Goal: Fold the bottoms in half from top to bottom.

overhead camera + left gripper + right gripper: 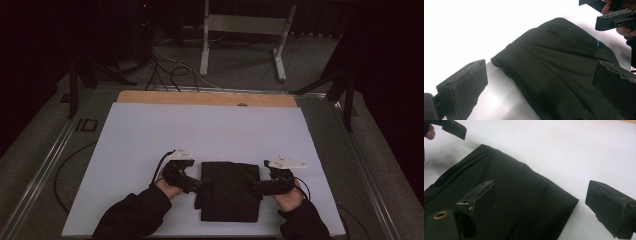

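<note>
A folded black cloth [230, 192] lies on the white mat [200, 130] near the front edge. My left gripper [199, 185] is at the cloth's left edge and my right gripper [256, 186] at its right edge, both pointing inward. In the left gripper view the left gripper [540, 72] is wide open, one jaw over the cloth [559, 65], the other over bare mat; a small blue tag [598, 43] shows on the fabric. In the right gripper view the right gripper [541, 188] is open likewise across the corner of the cloth [514, 195].
A wooden strip [205, 98] runs along the mat's far edge. Beyond the table, a metal frame [245, 25] and cables [170, 70] are on the floor. Another cable [62, 170] loops at the table's left side. Broad bare mat lies behind the cloth.
</note>
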Demonstrator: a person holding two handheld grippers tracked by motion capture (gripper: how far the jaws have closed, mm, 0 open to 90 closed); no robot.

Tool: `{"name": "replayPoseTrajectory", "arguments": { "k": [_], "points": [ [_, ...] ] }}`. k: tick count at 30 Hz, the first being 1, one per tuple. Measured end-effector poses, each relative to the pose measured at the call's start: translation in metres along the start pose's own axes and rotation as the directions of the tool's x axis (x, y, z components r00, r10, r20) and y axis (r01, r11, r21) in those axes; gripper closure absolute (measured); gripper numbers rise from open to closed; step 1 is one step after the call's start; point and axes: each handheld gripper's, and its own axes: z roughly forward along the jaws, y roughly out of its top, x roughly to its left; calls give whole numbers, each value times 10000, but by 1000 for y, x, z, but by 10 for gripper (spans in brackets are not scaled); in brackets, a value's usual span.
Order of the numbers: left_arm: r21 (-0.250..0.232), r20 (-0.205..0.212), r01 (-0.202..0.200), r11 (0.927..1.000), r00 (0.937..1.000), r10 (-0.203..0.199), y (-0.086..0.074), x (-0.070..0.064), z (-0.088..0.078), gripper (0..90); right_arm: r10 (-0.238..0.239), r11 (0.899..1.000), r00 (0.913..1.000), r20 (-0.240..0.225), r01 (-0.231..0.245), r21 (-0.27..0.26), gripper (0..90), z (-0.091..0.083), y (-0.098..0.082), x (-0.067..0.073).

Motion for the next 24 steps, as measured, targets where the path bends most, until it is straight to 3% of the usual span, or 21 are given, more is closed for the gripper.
{"name": "replayPoseTrajectory", "arguments": {
  "k": [15,20,24],
  "points": [
    [809,-97,393,9960,9992,-386,-5,2,25,1,430,9970,9990,152,-439,643,91,10,-11,-8],
    [1075,10,652,9921,9978,-657,-8,4,32,1,813,9904,9961,341,-846,1097,91,17,-14,-13],
    [1262,96,807,9887,9965,-826,-11,3,37,2,873,9854,9959,232,-897,1449,91,23,-14,-14]
  ]
}}
